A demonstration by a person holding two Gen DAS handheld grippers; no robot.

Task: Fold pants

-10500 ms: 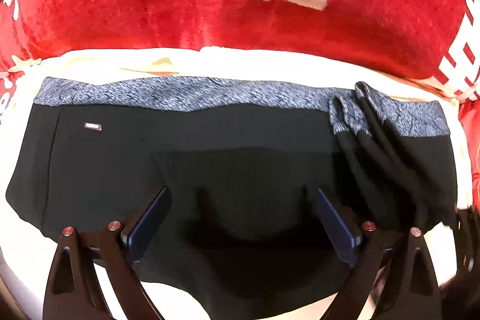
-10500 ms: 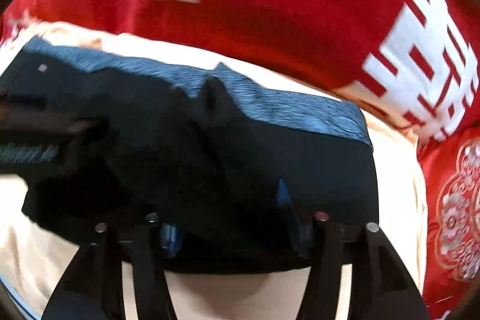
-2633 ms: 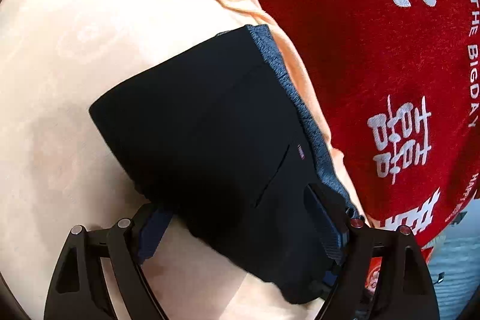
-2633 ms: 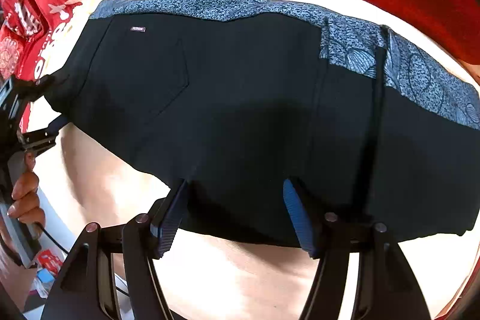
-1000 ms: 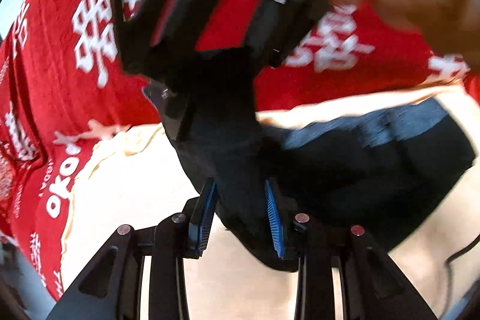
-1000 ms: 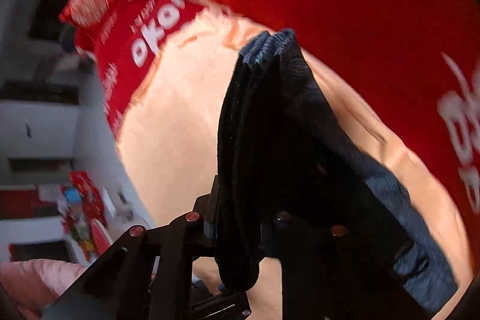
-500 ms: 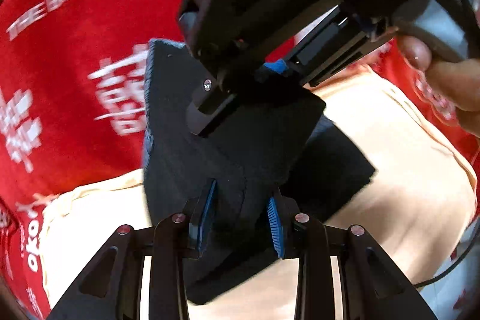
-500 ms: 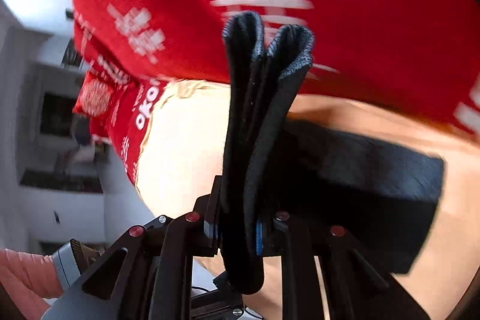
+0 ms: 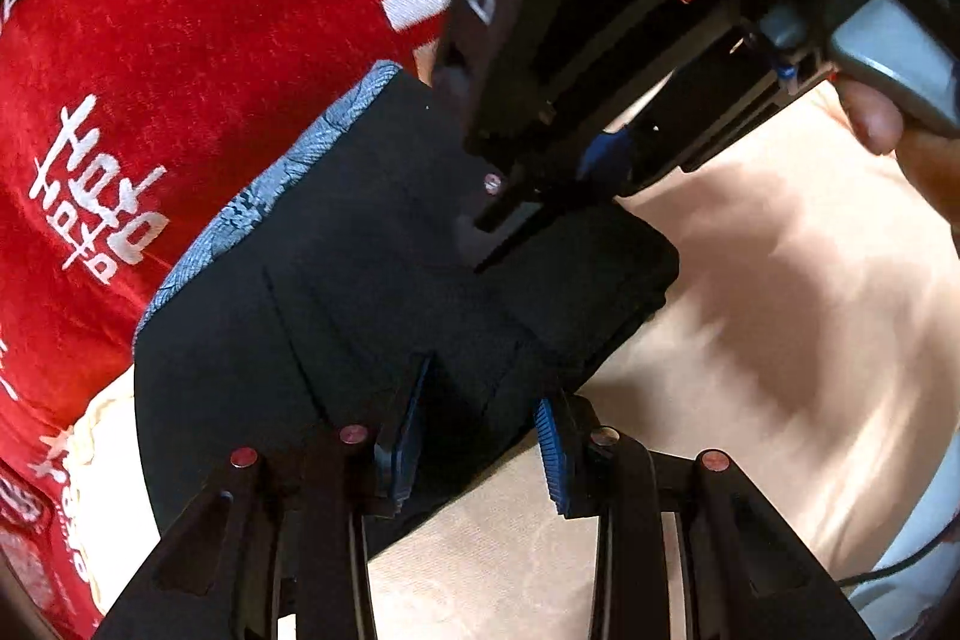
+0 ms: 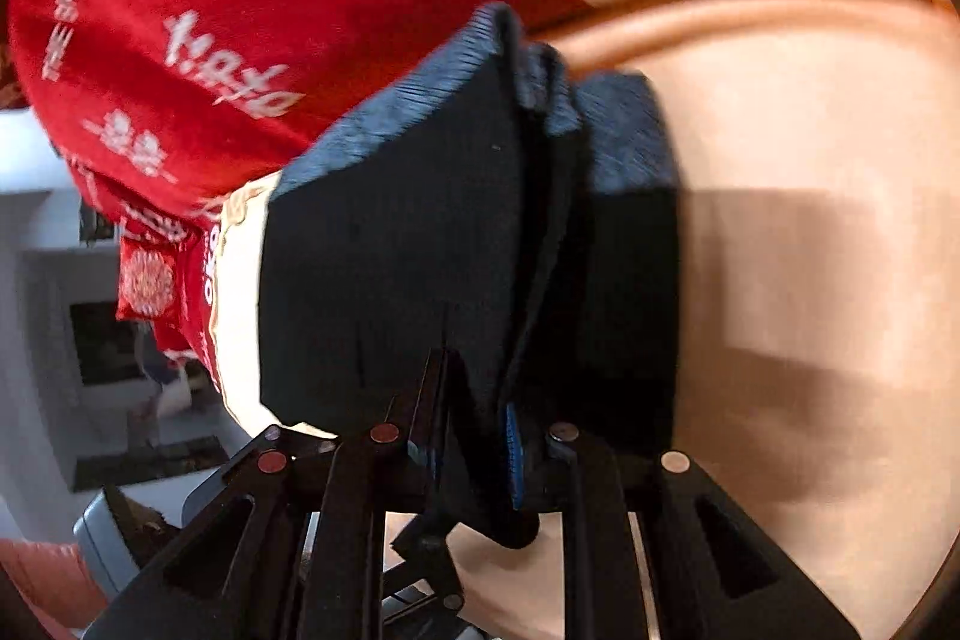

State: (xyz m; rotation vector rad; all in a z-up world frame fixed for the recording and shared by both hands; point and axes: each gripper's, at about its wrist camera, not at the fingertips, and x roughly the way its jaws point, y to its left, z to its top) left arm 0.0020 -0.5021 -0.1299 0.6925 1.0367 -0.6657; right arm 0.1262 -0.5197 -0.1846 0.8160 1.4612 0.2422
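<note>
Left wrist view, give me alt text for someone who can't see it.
The left gripper pinches the near edge of folded black pants with a grey patterned waistband, lying on a peach sheet. The right gripper grips the far edge, over a red blanket.

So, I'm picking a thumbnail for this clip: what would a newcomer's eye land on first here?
Probably the black pants with their grey patterned waistband, folded thick and pinched between the left gripper and the right gripper. Behind them the bright red blanket with white lettering fills the upper left, and a peach sheet spreads to the right.
</note>
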